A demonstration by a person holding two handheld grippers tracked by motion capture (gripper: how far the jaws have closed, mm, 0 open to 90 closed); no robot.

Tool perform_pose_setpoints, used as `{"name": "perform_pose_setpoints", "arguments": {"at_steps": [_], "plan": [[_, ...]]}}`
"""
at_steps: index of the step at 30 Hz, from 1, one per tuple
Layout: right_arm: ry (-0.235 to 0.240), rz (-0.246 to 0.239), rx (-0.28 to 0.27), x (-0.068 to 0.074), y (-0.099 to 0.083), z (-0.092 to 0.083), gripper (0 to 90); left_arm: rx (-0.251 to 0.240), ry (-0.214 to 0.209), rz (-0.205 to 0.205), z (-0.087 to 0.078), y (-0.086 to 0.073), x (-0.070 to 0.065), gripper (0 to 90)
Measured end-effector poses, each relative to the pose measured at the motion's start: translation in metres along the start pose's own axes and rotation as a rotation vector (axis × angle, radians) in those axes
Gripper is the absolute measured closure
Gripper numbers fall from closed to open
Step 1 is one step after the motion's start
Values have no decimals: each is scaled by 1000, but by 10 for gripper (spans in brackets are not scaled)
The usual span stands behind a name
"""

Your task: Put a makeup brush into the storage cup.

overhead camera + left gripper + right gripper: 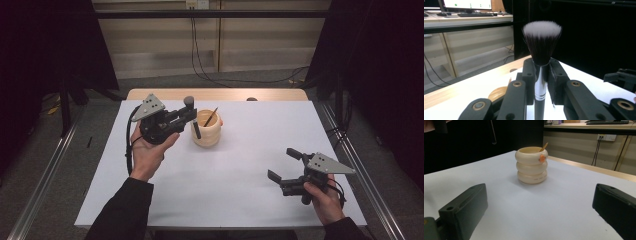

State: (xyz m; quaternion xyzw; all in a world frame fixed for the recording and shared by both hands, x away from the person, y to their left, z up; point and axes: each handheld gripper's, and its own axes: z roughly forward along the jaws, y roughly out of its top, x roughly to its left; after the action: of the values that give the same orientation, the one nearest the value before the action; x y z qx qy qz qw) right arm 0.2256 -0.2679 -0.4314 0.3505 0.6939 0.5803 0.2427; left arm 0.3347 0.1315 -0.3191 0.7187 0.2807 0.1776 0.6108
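Observation:
A makeup brush (190, 106) with dark, white-tipped bristles (541, 40) stands upright in my left gripper (189, 119), which is shut on its silver and black handle (540, 90). The brush hangs just left of a cream ribbed cup (207, 130), handle end down beside the cup's wall. A thin wooden stick (211, 117) leans inside the cup. My right gripper (282, 164) rests low at the table's front right, open, nothing between its jaws. In the right gripper view the cup (532, 166) with an orange mark stands ahead of the right gripper (539, 207).
A white sheet (235, 185) covers the table, with a bare wooden strip (220, 94) along the far edge. Dark curtains hang on both sides. Cables (200, 60) trail on the floor behind the table. Metal rails (47, 170) run beside it.

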Motion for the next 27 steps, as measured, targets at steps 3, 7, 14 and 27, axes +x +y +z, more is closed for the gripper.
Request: {"name": "perform_pose_setpoints", "arguments": {"at_steps": [3, 7, 14, 27], "plan": [[2, 5, 4, 0, -1, 1, 0, 6, 12, 2, 2, 3, 2, 778], [-2, 7, -1, 1, -1, 1, 0, 2, 11, 14, 7, 9, 6, 778], [-2, 11, -2, 0, -2, 1, 0, 1, 23, 38, 13, 19, 12, 778], [-6, 7, -9, 0, -2, 0, 0, -18, 45, 30, 26, 31, 26, 779]]}}
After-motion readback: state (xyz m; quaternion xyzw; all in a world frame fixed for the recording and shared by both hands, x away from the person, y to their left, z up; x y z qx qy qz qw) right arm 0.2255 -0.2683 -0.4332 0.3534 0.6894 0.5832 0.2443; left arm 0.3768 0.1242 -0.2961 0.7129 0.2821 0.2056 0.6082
